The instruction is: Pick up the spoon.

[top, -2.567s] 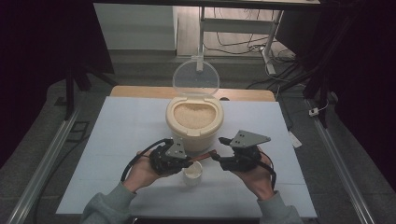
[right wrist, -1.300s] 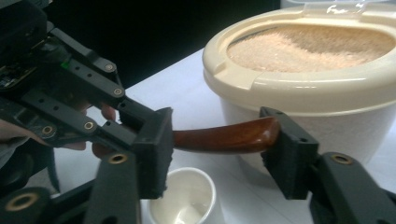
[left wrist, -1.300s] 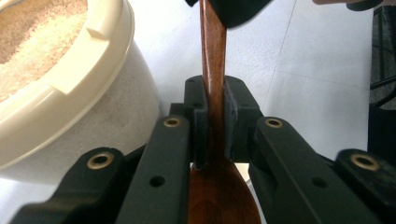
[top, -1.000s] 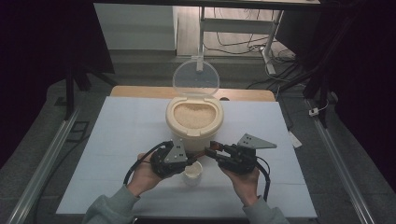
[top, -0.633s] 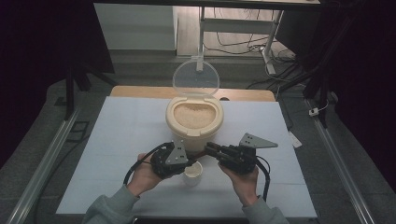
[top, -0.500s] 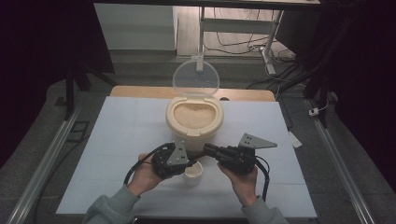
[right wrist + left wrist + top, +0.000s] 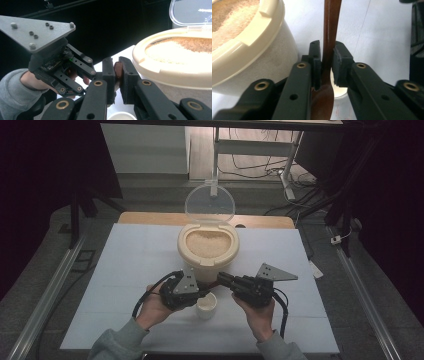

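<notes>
A brown wooden spoon (image 7: 331,25) runs between my two grippers above a small white cup (image 7: 206,305). My left gripper (image 7: 327,53) has its pads against the handle just above the bowl; its jaws have just been opening a little, with the spoon still between them. My right gripper (image 7: 117,66) is shut on the handle's end (image 7: 118,70), after its jaws have just been closing. From above, the left gripper (image 7: 202,292) and right gripper (image 7: 220,277) meet tip to tip in front of the cream rice container (image 7: 208,247).
The container's clear lid (image 7: 210,204) stands open behind it, and grain fills the tub (image 7: 175,67). The white table mat (image 7: 125,260) has free room on both sides. Metal rails run along the table's left and right edges.
The right gripper has moved left toward the left gripper, and its jaws have shut on the spoon's handle. The left hand has stayed in place.
</notes>
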Demonstrator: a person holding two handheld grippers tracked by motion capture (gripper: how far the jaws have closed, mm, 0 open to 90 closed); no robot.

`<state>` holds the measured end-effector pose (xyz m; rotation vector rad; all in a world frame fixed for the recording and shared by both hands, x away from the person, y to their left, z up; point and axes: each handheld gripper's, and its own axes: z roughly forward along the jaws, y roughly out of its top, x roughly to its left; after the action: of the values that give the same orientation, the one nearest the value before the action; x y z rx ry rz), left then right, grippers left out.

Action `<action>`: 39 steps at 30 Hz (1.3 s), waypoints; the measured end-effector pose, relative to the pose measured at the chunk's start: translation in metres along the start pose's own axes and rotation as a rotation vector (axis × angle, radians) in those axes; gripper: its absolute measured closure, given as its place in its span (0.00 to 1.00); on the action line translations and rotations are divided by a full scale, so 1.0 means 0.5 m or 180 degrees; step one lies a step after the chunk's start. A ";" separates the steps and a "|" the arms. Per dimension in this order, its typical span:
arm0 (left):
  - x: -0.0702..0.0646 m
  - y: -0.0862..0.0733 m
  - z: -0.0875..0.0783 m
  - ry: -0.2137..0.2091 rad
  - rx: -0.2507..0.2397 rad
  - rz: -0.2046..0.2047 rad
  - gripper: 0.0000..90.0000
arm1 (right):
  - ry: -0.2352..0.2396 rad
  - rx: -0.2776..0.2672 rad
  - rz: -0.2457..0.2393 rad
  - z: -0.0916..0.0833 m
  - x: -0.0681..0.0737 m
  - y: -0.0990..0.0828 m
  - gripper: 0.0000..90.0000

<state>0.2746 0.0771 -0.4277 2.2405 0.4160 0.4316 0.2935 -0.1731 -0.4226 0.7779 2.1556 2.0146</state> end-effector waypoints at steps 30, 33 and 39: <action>0.050 -0.275 -0.133 0.0600 -0.0214 -0.1309 0.29 | -0.0083 -0.0323 -0.0020 -0.062 -0.035 0.043 0.92; 0.052 -0.298 -0.133 0.0625 -0.0176 -0.1353 0.29 | -0.0102 -0.0353 -0.0017 -0.070 -0.038 0.047 0.92; 0.059 -0.334 -0.145 0.0686 -0.0134 -0.1502 0.28 | -0.0169 -0.0458 -0.0017 -0.095 -0.047 0.060 0.92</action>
<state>0.2433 0.2416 -0.5051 1.9762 1.0105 0.4232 0.3038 -0.2263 -0.3945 0.7950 1.9571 2.0933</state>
